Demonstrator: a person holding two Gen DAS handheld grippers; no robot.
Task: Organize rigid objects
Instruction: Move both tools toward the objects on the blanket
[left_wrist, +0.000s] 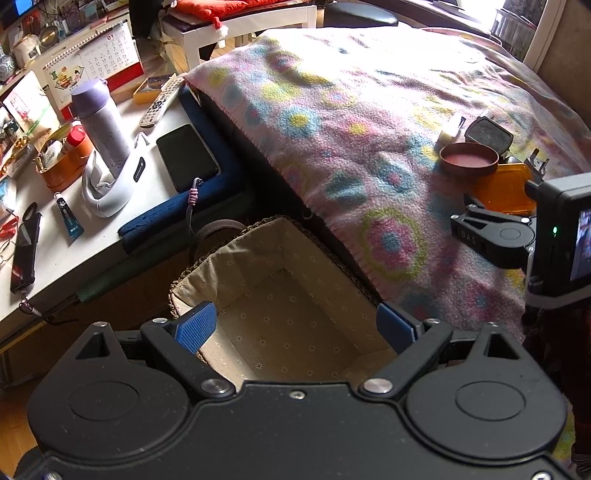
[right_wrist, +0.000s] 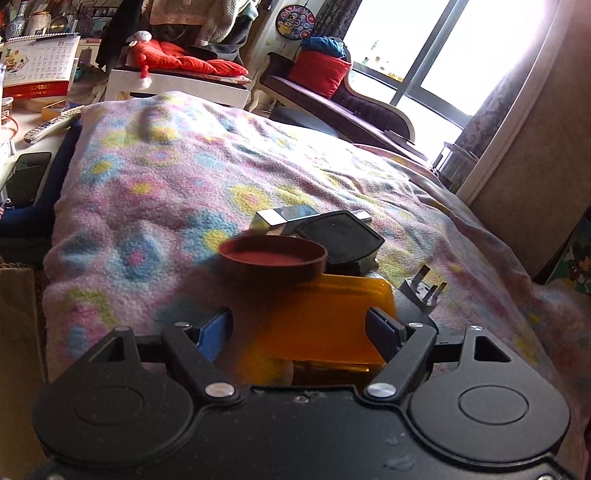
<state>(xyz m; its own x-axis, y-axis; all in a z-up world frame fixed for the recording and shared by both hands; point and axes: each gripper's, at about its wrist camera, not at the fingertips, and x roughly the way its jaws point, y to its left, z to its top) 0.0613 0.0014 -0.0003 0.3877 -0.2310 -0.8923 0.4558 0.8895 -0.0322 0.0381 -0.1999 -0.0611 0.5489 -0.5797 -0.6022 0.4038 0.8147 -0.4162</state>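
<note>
In the left wrist view my left gripper (left_wrist: 295, 325) hangs open over a woven basket with a beige lining (left_wrist: 236, 254); nothing lies in the part of it that shows. On the flowered blanket (right_wrist: 177, 177) lies a translucent orange box (right_wrist: 325, 314). My right gripper (right_wrist: 299, 332) stands open around it, the left pad a little clear of its side. One of that gripper's fingers (left_wrist: 480, 230) shows beside the orange box (left_wrist: 506, 188). Beyond sit a brown round dish (right_wrist: 273, 258), a dark flat tin (right_wrist: 340, 236), a silvery box (right_wrist: 280, 218) and a plug adapter (right_wrist: 424, 288).
A white desk (left_wrist: 70, 258) stands left of the basket, crowded with a purple flask (left_wrist: 99, 125), a phone (left_wrist: 186, 157), a remote (left_wrist: 160, 101) and a calendar (left_wrist: 96, 59). A white bench with red cushions (right_wrist: 177, 62) and a window (right_wrist: 461, 55) lie beyond the bed.
</note>
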